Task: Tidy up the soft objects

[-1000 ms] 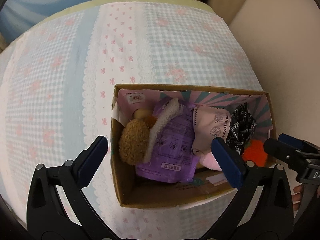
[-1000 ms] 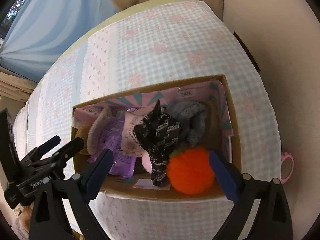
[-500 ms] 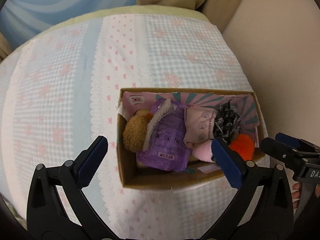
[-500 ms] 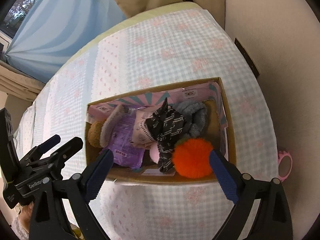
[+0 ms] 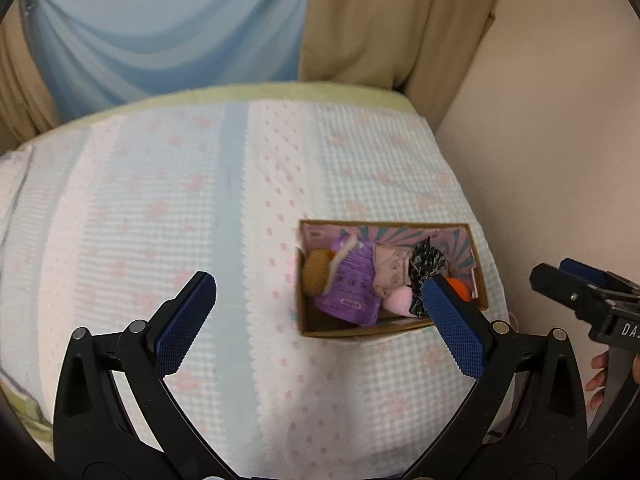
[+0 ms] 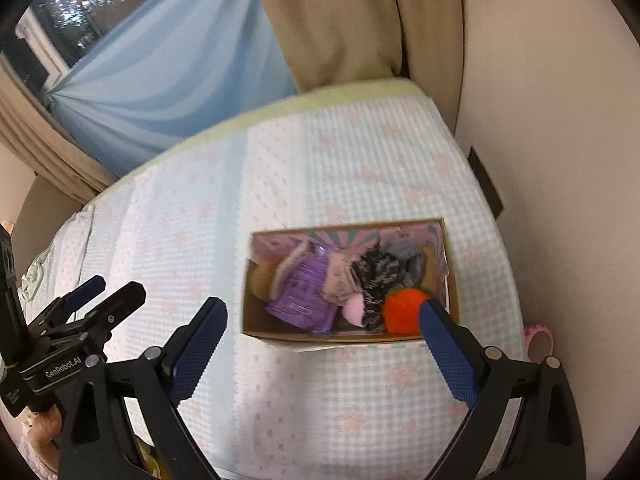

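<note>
A cardboard box (image 5: pixel 362 330) (image 6: pixel 320 337) stands on the checked bedspread (image 5: pixel 160 208) near the bed's right side. It holds soft things: a brown plush (image 5: pixel 314 274), a purple pouch (image 5: pixel 352 284) (image 6: pixel 302 290), a black patterned cloth (image 5: pixel 426 262) (image 6: pixel 376 276), a pink pompom (image 5: pixel 400 300), an orange pompom (image 6: pixel 402 308) and a grey plush (image 6: pixel 412 262). My left gripper (image 5: pixel 320 300) is open and empty, well above the bed, left of the box. My right gripper (image 6: pixel 324 320) is open and empty above the box's near side.
The wall (image 5: pixel 560 120) runs along the bed's right edge. Blue and beige curtains (image 5: pixel 180 28) hang behind the bed. A pink ring-shaped object (image 6: pixel 538 340) lies at the bed's right edge. A dark plate (image 6: pixel 486 184) is on the wall.
Both grippers have pulled back and up from the box, so it looks smaller and the curtains have come into view. Both stay open and empty. The box contents have not moved.
</note>
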`<state>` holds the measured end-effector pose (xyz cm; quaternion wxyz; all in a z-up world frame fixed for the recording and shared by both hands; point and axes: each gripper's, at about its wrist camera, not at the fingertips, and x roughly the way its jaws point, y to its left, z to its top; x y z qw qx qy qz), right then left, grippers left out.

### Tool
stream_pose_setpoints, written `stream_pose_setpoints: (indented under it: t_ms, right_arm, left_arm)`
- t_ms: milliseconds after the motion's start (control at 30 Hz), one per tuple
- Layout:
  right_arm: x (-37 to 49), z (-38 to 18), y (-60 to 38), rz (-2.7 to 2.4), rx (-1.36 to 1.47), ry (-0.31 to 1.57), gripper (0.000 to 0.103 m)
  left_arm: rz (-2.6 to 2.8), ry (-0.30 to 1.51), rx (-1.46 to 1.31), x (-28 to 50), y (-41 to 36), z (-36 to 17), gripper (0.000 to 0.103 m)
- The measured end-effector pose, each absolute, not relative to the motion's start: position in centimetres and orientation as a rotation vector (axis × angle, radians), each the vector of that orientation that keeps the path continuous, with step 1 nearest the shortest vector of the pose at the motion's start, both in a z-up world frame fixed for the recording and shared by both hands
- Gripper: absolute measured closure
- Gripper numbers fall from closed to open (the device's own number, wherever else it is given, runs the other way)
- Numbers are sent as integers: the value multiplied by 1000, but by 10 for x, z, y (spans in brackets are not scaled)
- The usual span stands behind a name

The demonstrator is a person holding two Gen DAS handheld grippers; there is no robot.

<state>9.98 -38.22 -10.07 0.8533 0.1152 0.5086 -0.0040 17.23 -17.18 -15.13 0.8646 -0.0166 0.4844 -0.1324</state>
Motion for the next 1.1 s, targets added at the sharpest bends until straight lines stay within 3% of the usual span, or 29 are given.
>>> stream_pose_setpoints:
  t_ms: [300,467,1100]
  right_arm:
    - [47,-7,-311,-5,118,843,8]
    - [25,18,-287,-33,77,755,8]
    - [4,30,-254,-78,0,666,8]
  left_arm:
    - [-194,764,22,105,-100,-37,0]
    - [-168,630,45,73,-74,3,0]
    - [-139,574,-24,39,-35,-3,0]
